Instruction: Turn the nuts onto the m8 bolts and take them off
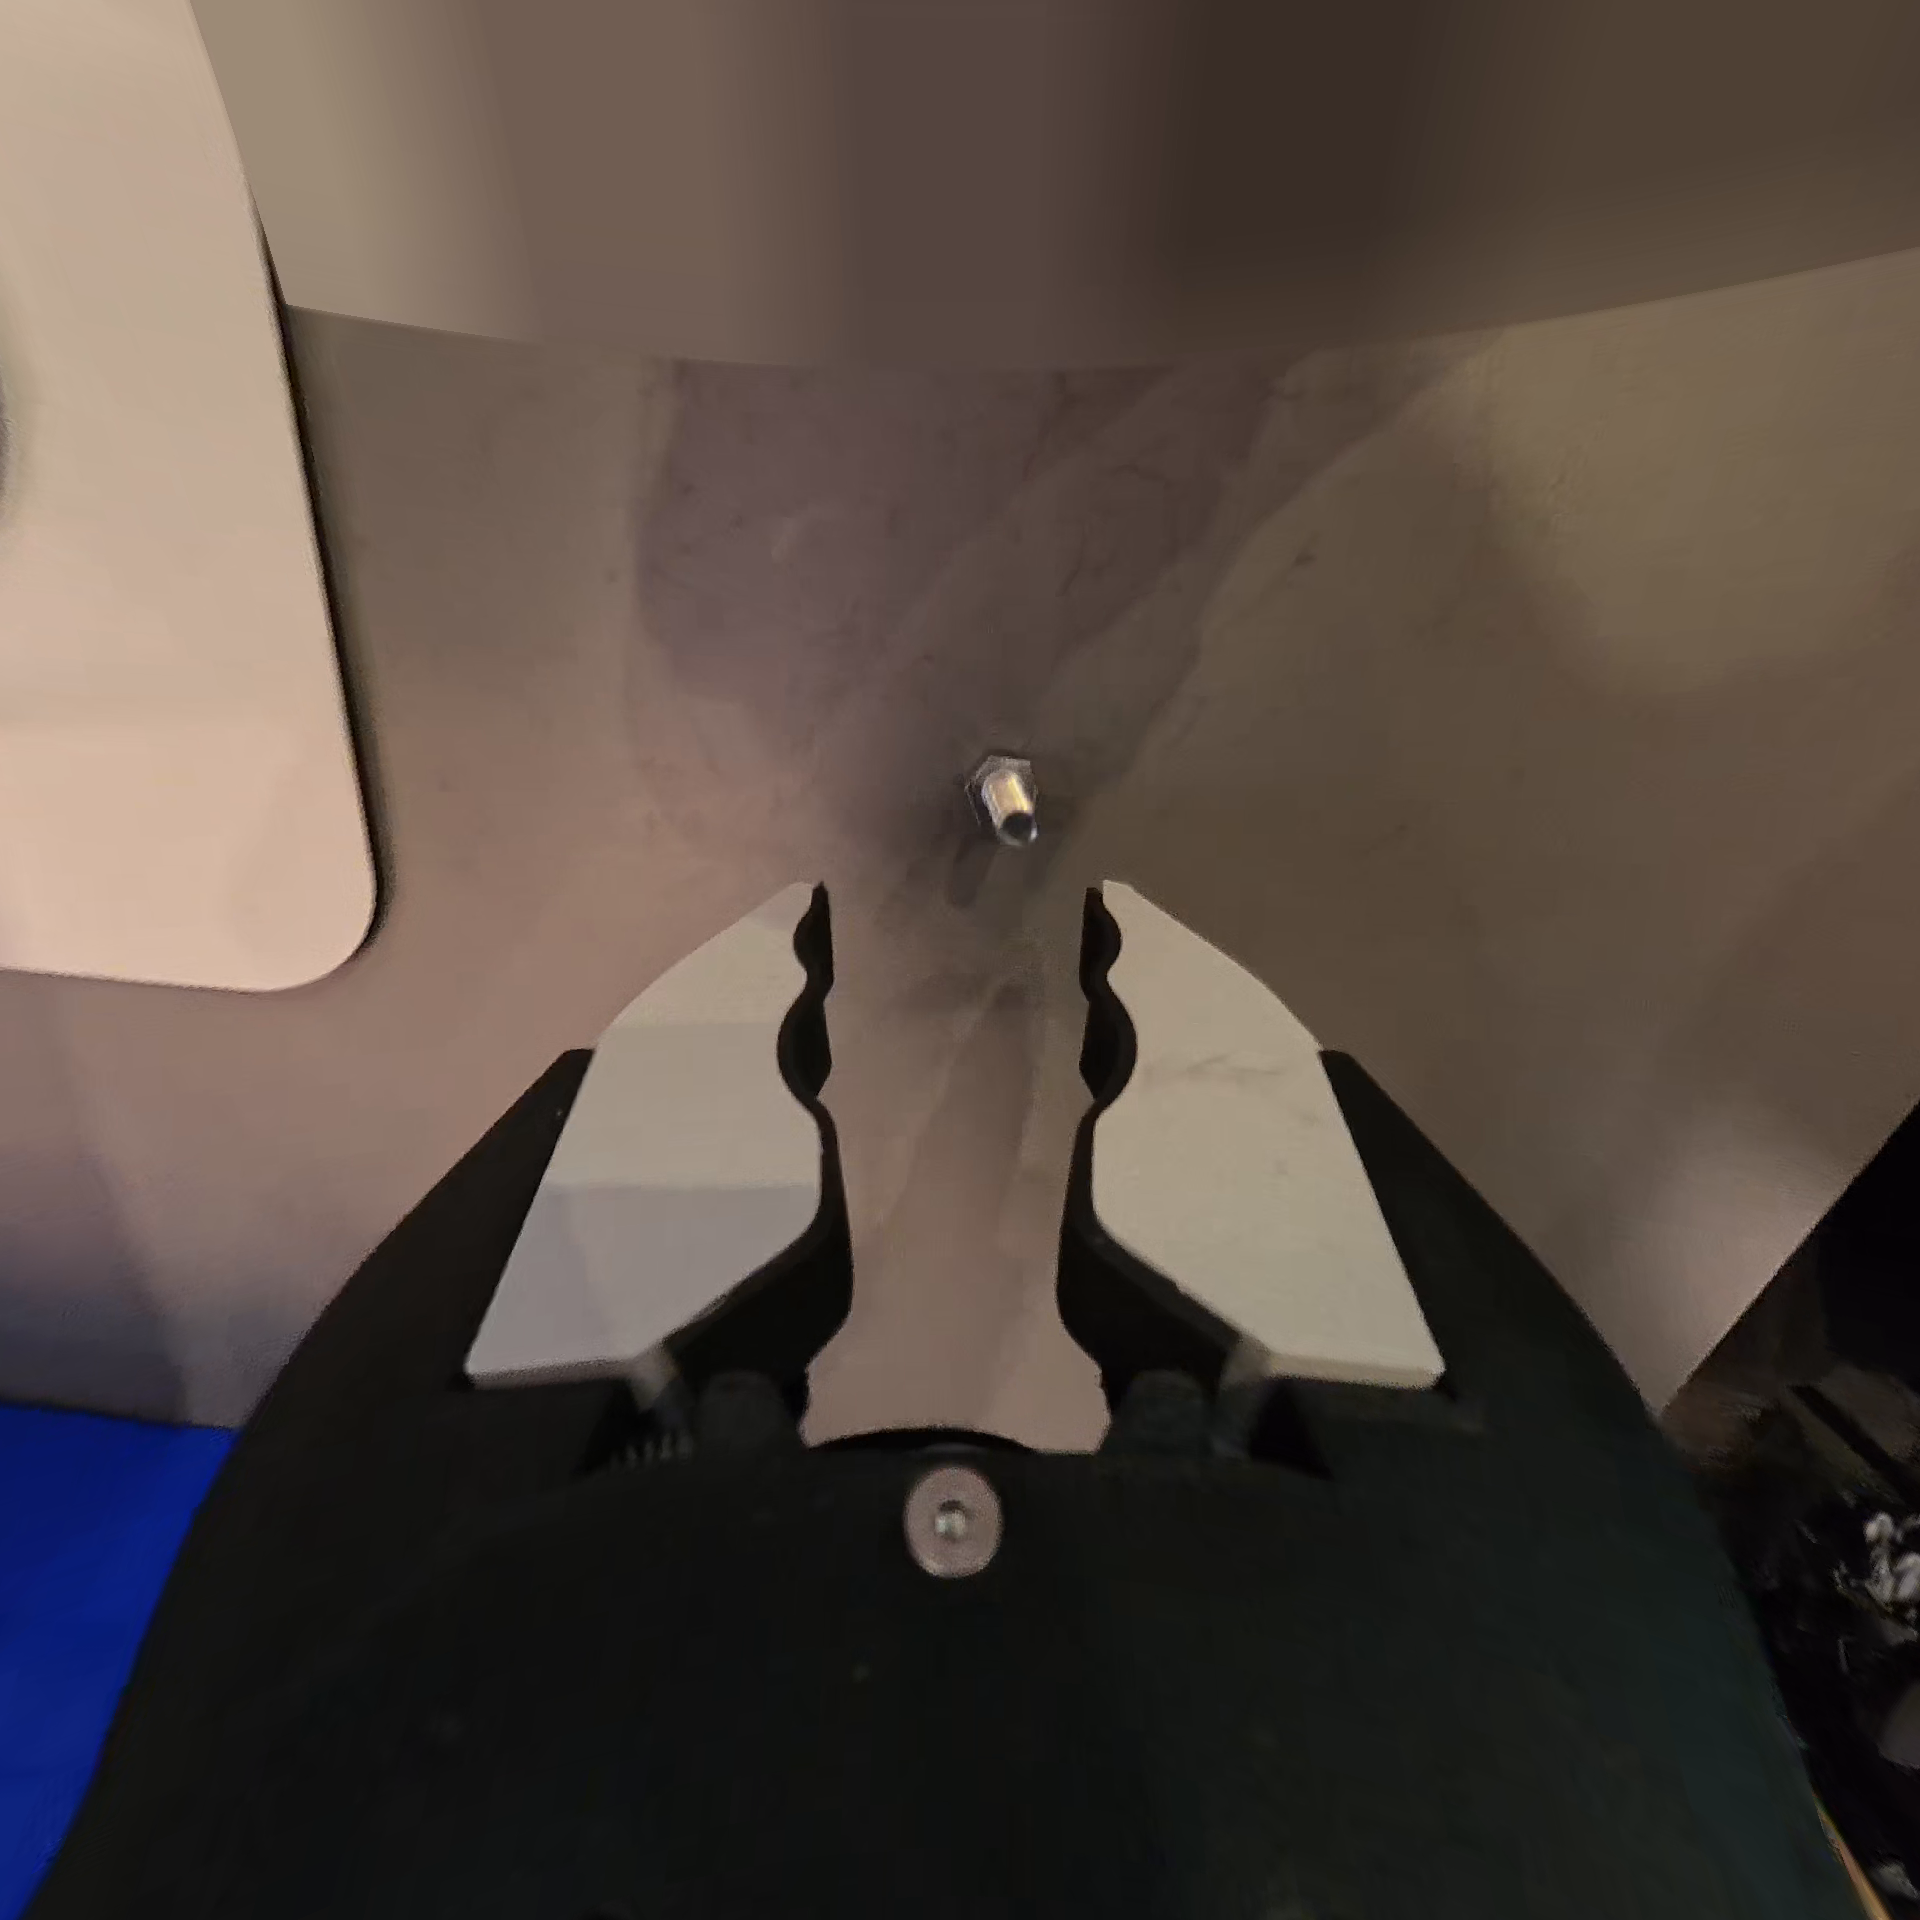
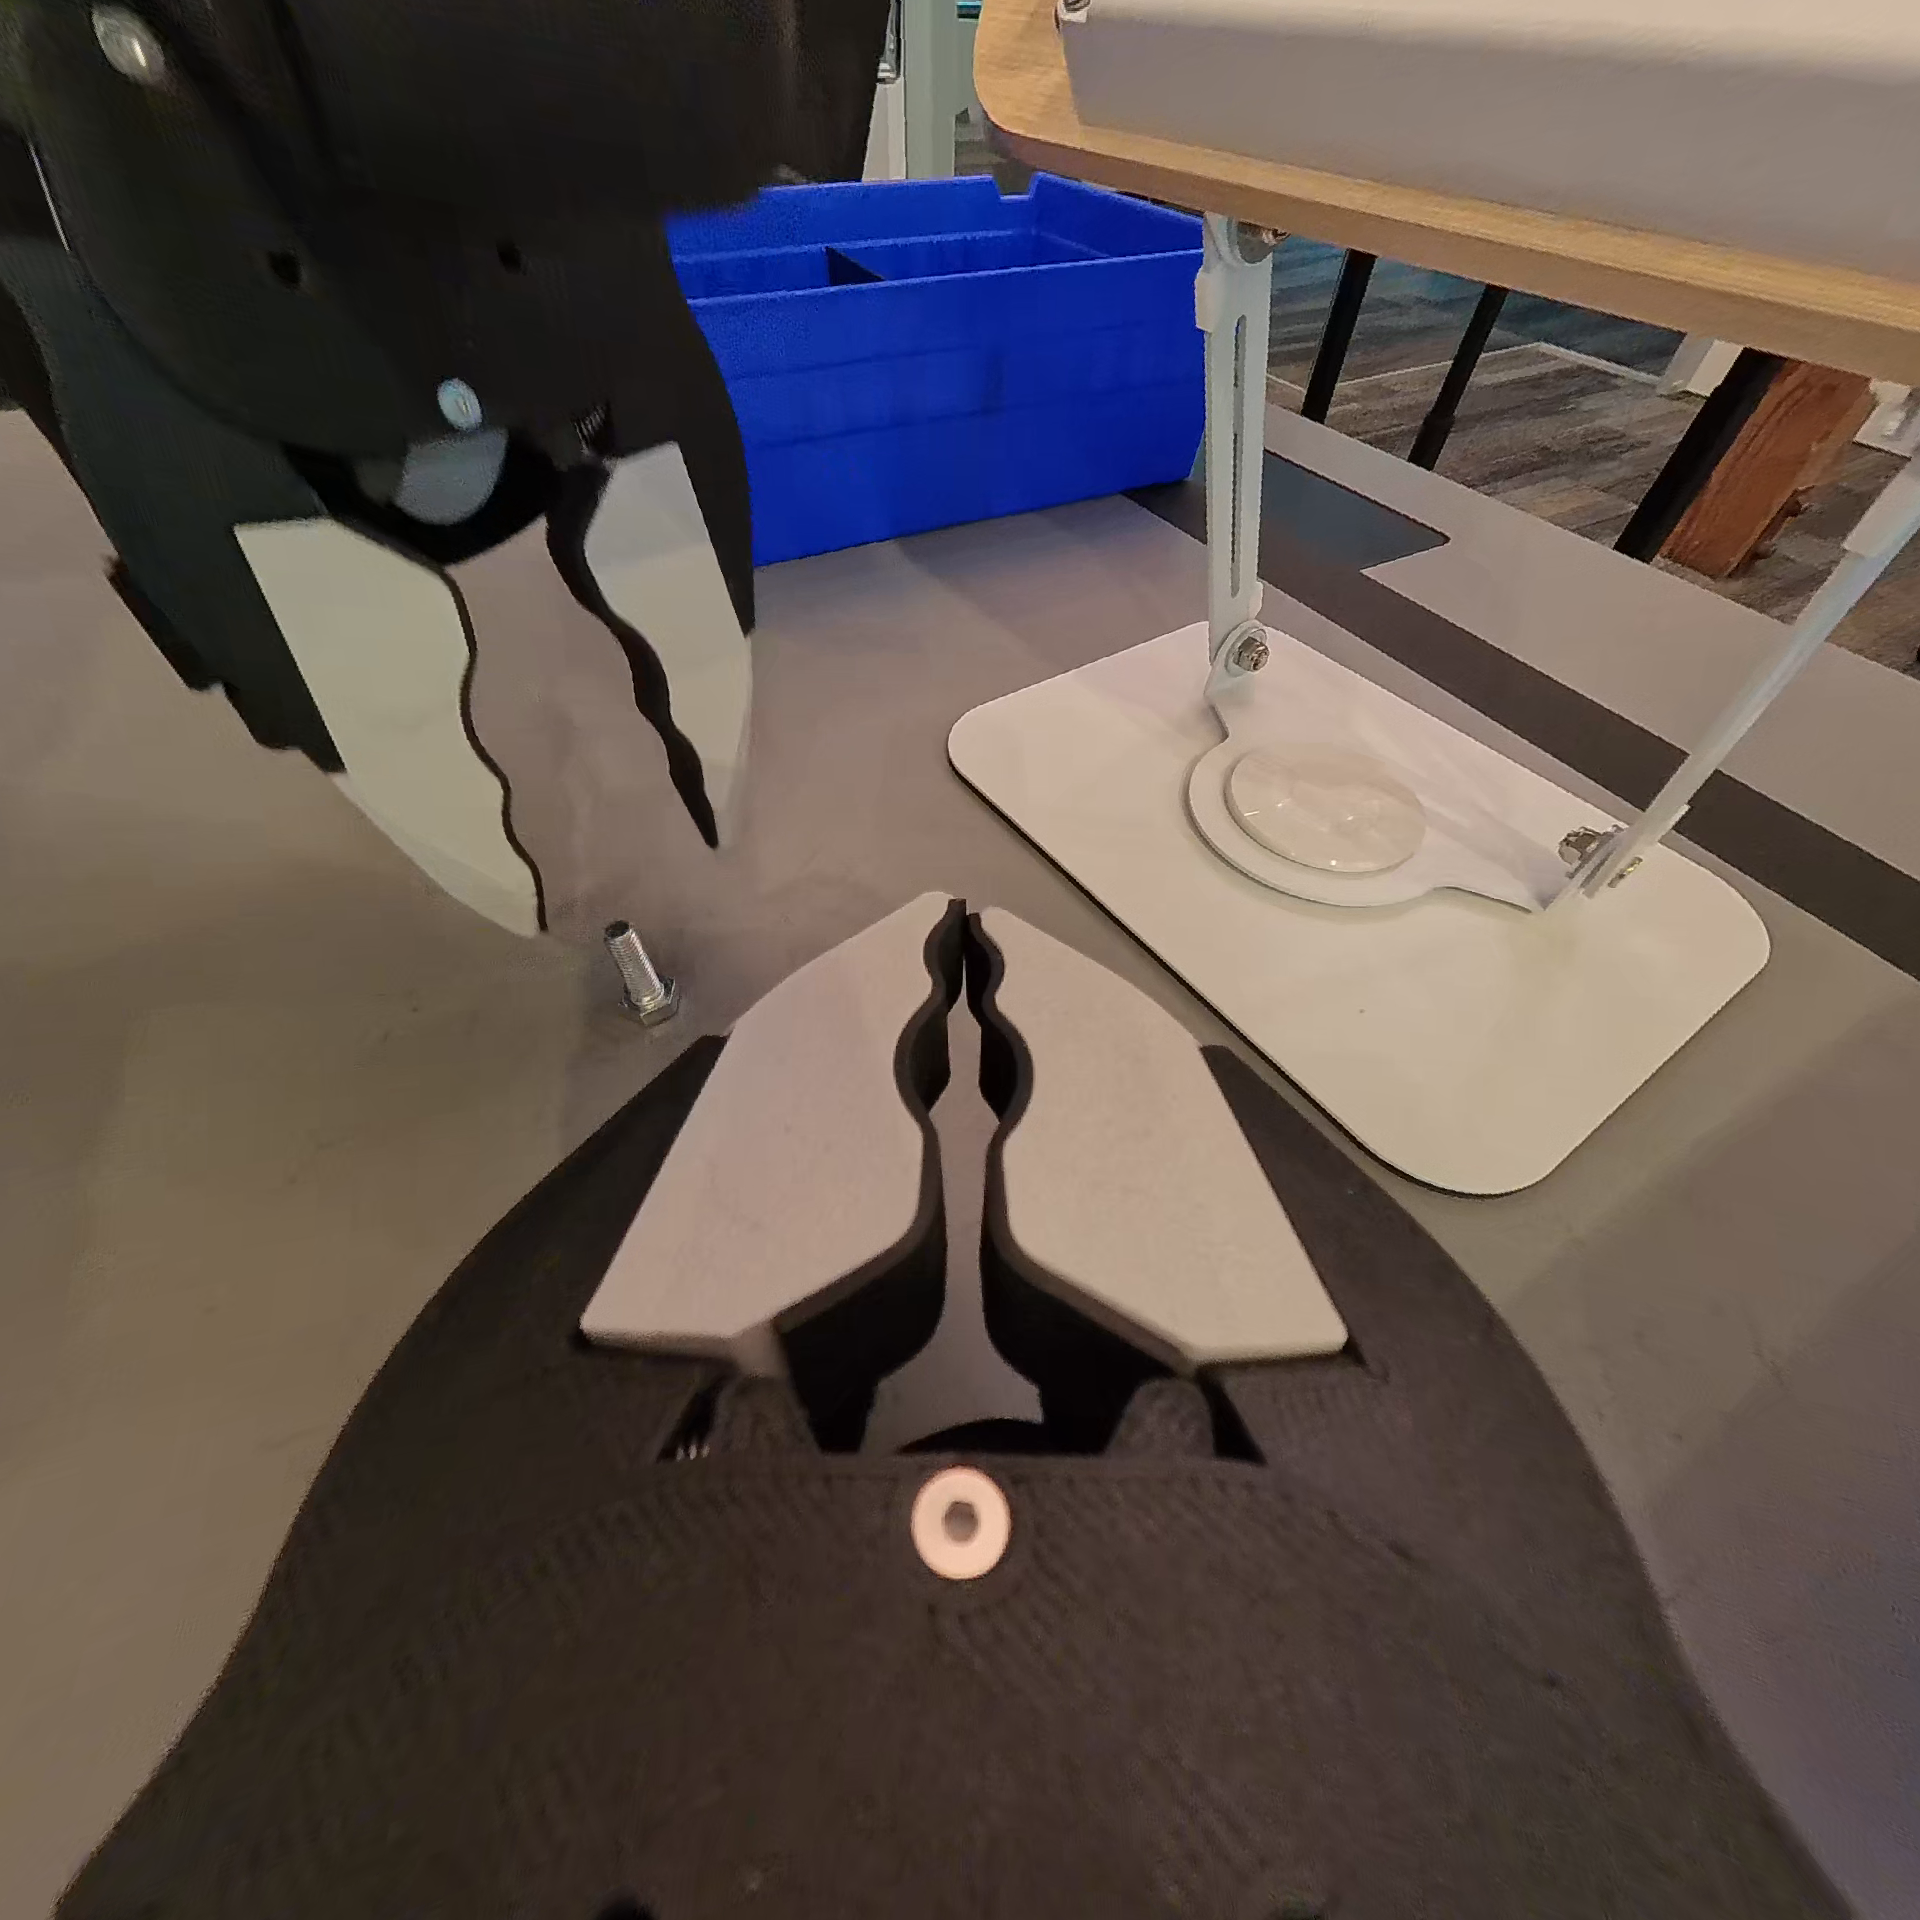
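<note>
Silver bolt (image 2: 636,971), blue bin (image 2: 966,384)

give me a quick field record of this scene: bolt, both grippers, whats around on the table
bolt: silver bolt standing on its hex head, threads up, no nut on it
left gripper: open, empty, tips just above the bolt, not touching it
right gripper: shut, nothing between the pads
table: grey surface
bin: blue compartment bin behind the bolt
stand: white base plate with metal struts, right of the bolt
nut: none visible
</note>
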Demonstrator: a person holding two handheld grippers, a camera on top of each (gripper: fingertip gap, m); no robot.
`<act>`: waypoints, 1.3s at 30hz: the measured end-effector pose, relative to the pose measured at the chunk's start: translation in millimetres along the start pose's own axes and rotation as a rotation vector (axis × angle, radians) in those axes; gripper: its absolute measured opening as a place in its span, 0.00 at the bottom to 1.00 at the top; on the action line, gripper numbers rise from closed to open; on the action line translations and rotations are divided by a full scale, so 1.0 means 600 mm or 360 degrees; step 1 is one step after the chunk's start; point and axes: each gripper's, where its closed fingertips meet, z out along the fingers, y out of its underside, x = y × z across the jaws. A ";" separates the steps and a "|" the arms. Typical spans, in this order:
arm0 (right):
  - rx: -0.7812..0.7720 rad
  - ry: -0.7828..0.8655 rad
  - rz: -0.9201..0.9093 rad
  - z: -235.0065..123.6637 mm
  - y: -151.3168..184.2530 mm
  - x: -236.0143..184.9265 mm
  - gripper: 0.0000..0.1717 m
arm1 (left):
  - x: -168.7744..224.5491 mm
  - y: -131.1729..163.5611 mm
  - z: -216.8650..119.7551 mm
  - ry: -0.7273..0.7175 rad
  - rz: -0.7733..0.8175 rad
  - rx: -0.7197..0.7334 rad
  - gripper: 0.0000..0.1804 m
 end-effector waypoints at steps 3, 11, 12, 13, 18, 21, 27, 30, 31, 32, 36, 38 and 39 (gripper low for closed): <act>-0.0002 0.0000 -0.0003 0.000 0.000 0.000 0.00 | -0.008 0.011 -0.021 -0.0030 -0.0043 0.0046 0.26; 0.0001 0.0001 -0.0005 0.000 0.000 -0.001 0.00 | -0.099 0.137 -0.160 -0.0320 -0.0393 0.0189 0.22; -0.0001 0.0001 -0.0007 0.000 0.000 -0.001 0.00 | -0.122 0.168 -0.178 -0.0370 -0.0471 0.0187 0.21; -0.0003 0.0001 -0.0007 0.000 0.000 -0.001 0.00 | -0.144 0.200 -0.193 -0.0408 -0.0549 0.0173 0.20; -0.0010 -0.0001 -0.0013 0.001 0.001 -0.002 0.00 | -0.252 0.345 -0.211 -0.0516 -0.0911 0.0000 0.19; -0.0012 -0.0004 -0.0016 0.001 0.002 -0.003 0.00 | -0.290 0.394 -0.188 -0.0490 -0.1030 -0.0122 0.19; -0.0019 -0.0009 -0.0023 0.002 0.003 -0.004 0.00 | -0.338 0.443 -0.123 -0.0396 -0.1162 -0.0319 0.18; -0.0020 -0.0012 -0.0024 0.002 0.003 -0.004 0.00 | -0.356 0.462 -0.097 -0.0357 -0.1214 -0.0388 0.18; -0.0021 -0.0012 -0.0024 0.002 0.003 -0.004 0.00 | -0.361 0.467 -0.090 -0.0347 -0.1219 -0.0404 0.17; -0.0021 -0.0013 -0.0024 0.002 0.003 -0.005 0.00 | -0.365 0.471 -0.085 -0.0341 -0.1222 -0.0422 0.17; -0.0024 -0.0017 -0.0024 0.002 0.003 -0.005 0.00 | -0.370 0.484 -0.069 -0.0311 -0.1194 -0.0505 0.17; -0.0026 -0.0020 -0.0025 0.003 0.004 -0.006 0.00 | -0.372 0.492 -0.065 -0.0315 -0.1166 -0.0564 0.16; -0.0027 -0.0023 -0.0026 0.003 0.004 -0.006 0.00 | -0.371 0.492 -0.062 -0.0300 -0.1160 -0.0572 0.16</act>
